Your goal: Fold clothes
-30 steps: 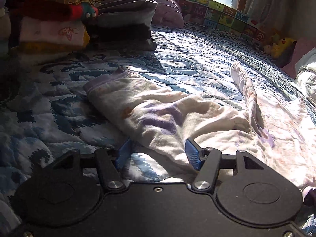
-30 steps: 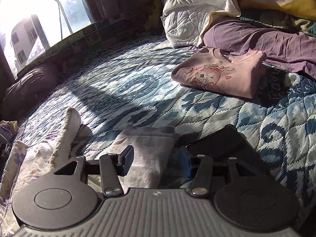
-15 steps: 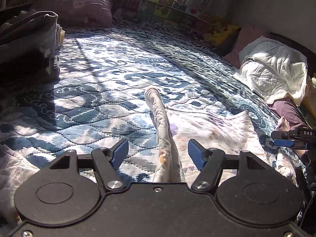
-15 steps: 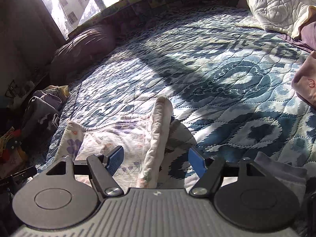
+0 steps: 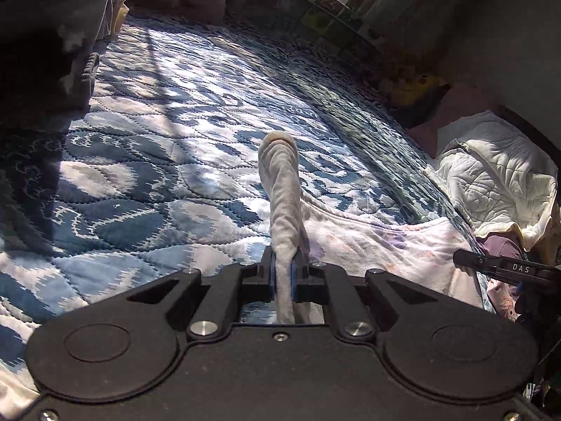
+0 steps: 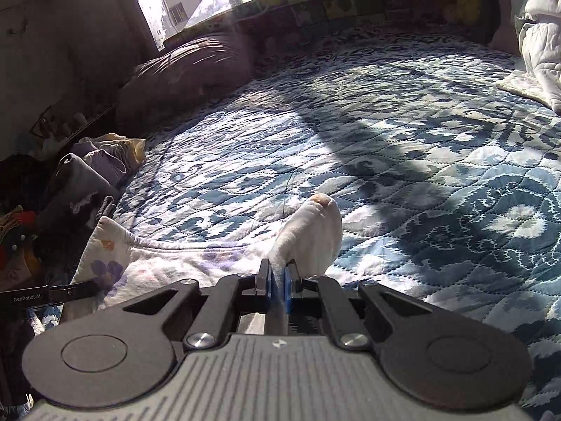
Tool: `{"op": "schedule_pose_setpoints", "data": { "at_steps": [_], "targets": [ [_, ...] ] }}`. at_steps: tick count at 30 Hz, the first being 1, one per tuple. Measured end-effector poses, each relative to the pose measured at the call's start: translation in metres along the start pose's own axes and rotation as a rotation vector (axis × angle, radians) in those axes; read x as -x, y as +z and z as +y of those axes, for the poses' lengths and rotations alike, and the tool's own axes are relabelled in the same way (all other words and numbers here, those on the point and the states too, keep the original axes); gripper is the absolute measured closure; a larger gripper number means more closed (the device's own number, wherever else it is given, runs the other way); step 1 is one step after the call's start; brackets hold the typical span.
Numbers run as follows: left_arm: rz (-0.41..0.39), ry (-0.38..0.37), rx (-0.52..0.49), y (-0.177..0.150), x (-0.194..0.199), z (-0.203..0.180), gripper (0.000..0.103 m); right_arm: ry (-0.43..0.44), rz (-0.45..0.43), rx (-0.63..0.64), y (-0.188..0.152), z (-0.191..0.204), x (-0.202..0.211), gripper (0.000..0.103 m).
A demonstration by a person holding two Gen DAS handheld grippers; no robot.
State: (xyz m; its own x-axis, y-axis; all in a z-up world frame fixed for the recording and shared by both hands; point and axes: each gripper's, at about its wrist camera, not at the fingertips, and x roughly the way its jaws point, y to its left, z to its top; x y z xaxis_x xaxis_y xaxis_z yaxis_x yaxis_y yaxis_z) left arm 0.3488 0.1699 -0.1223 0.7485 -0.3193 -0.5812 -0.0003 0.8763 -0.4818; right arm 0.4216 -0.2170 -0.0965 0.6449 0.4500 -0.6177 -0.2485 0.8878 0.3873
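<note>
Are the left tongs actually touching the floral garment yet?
Touching. In the left wrist view the left tongs are shut on a raised fold of the floral garment, cloth pinched between the blue pads.

One garment, two grippers, one bed.
One pale floral cotton garment (image 5: 368, 242); two black two-finger grippers (image 5: 283, 273) (image 6: 278, 289); one blue-and-white quilted bed (image 6: 385, 161); one brown pillow (image 6: 186, 66); one white quilted blanket (image 5: 491, 179).
</note>
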Motion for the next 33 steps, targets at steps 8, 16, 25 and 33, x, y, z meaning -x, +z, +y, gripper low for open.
{"op": "schedule_pose_setpoints", "data": {
  "at_steps": [8,16,25,33],
  "targets": [
    [-0.043,0.123,-0.020,-0.004,0.044,0.009,0.049,-0.030,-0.066,-0.059,-0.012,-0.014,0.054,0.068],
    [-0.080,0.123,-0.152,-0.079,0.138,-0.014,0.046,-0.193,-0.196,-0.252,-0.070,-0.114,0.188,0.056],
    [-0.028,0.176,-0.007,-0.161,0.214,0.009,0.046,-0.306,-0.060,-0.216,-0.112,-0.151,0.180,0.055],
    [-0.082,0.198,0.053,-0.165,0.254,0.013,0.046,-0.346,-0.023,-0.091,-0.121,-0.132,0.165,0.093]
  ]
}}
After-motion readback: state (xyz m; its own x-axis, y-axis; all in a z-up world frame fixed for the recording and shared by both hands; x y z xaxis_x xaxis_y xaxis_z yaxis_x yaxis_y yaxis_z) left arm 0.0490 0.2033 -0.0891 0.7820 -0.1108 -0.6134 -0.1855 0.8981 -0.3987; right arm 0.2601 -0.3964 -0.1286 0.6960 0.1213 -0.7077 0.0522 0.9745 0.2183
